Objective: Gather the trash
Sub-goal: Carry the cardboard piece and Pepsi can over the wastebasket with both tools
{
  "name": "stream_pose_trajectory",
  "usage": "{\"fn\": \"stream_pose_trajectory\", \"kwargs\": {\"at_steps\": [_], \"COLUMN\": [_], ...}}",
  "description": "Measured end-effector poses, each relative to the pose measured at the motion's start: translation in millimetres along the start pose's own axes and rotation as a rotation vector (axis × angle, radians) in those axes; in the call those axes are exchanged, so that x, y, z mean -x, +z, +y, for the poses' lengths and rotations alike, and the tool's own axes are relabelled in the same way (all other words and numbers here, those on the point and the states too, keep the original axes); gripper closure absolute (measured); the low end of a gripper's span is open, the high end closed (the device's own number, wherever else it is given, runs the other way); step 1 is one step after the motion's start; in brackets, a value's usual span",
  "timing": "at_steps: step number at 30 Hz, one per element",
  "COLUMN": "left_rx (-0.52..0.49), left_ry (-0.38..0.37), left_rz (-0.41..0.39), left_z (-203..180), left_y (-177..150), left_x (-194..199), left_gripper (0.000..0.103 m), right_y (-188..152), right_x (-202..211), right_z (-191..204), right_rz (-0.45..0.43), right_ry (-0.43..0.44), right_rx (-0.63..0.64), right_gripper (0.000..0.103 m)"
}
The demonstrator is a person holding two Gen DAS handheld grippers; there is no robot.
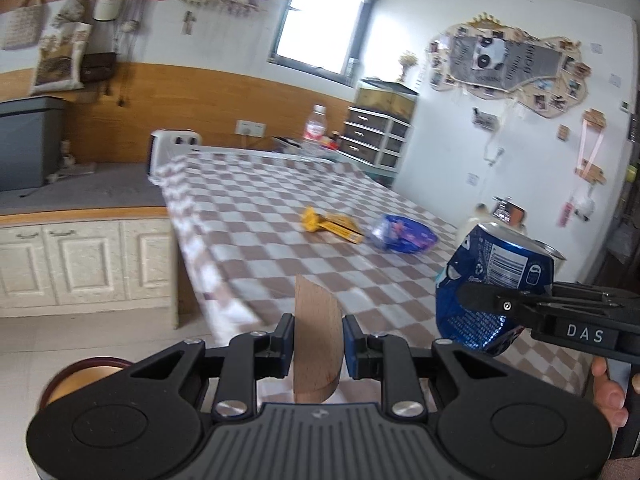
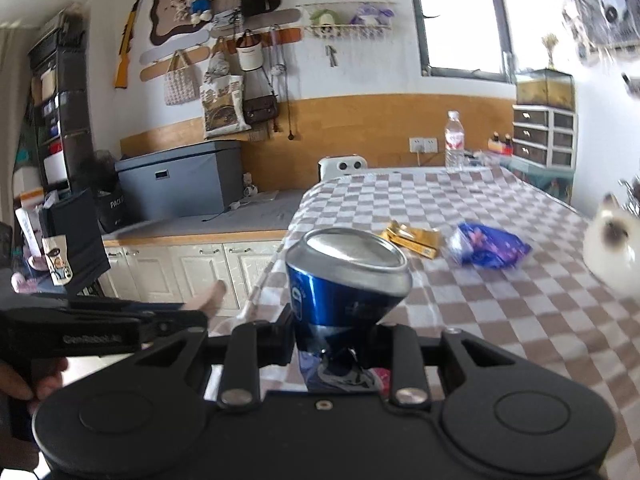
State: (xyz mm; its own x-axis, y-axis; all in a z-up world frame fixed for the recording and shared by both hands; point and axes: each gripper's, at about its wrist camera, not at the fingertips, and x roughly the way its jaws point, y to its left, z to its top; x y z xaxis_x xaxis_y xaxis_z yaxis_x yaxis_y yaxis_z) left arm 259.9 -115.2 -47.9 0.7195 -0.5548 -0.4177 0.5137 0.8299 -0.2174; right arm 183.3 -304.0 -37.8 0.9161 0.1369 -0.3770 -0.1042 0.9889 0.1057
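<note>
My left gripper (image 1: 318, 344) is shut on a thin brown wooden piece (image 1: 316, 312) that stands upright between its blue pads. My right gripper (image 2: 334, 340) is shut on a crushed blue drink can (image 2: 344, 280), held base-up above the near part of the checked table (image 2: 520, 312). In the left wrist view the can (image 1: 496, 276) and the right gripper (image 1: 478, 300) hang at the right, over the table's near edge. A yellow wrapper (image 1: 332, 228) (image 2: 412, 236) and a crumpled blue-purple bag (image 1: 404, 234) (image 2: 488, 246) lie side by side mid-table.
A water bottle (image 2: 454, 144) stands at the table's far end. A white cat (image 2: 608, 236) sits at the table's right edge. Low white cabinets (image 1: 80, 264) run along the left wall. A round dark-rimmed container (image 1: 80, 376) stands on the floor, lower left.
</note>
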Motion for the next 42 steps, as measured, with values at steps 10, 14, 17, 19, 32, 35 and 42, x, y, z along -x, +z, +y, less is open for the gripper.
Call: {"fn": "stream_pose_trajectory", "kwargs": {"at_steps": [10,14,17,19,32,35,42], "left_rx": [0.041,0.068,0.089,0.106,0.291,0.351,0.492], "left_ry": [0.134,0.182,0.215,0.237,0.347,0.360,0.358], "left_rz": [-0.025,-0.015,-0.007,-0.003,0.152,0.202,0.300], "left_z": [63,90,110,125,232,257,296], "left_y": [2,-2,-5,-7,-37,-51,-94], "left_x": [32,38,39,39,-16,-37,-85], "left_gripper": [0.077,0.077,0.077,0.077,0.077,0.077,0.077], "right_y": [17,21,20,19,5,-2,-37], "right_x": [-42,-63,-84,-99,-224,-264,-346], "right_z": [66,97,120,134,194,200,206], "right_rz": [0.000,0.004,0.024,0.040,0.238,0.319,0.539], "right_ry": [0.066,0.102,0.129,0.150,0.256,0.269,0.269], "right_rx": [0.068,0.099,0.121,0.132,0.155,0.144,0.125], "right_gripper": [0.074,0.074,0.074,0.074,0.074,0.074,0.074]}}
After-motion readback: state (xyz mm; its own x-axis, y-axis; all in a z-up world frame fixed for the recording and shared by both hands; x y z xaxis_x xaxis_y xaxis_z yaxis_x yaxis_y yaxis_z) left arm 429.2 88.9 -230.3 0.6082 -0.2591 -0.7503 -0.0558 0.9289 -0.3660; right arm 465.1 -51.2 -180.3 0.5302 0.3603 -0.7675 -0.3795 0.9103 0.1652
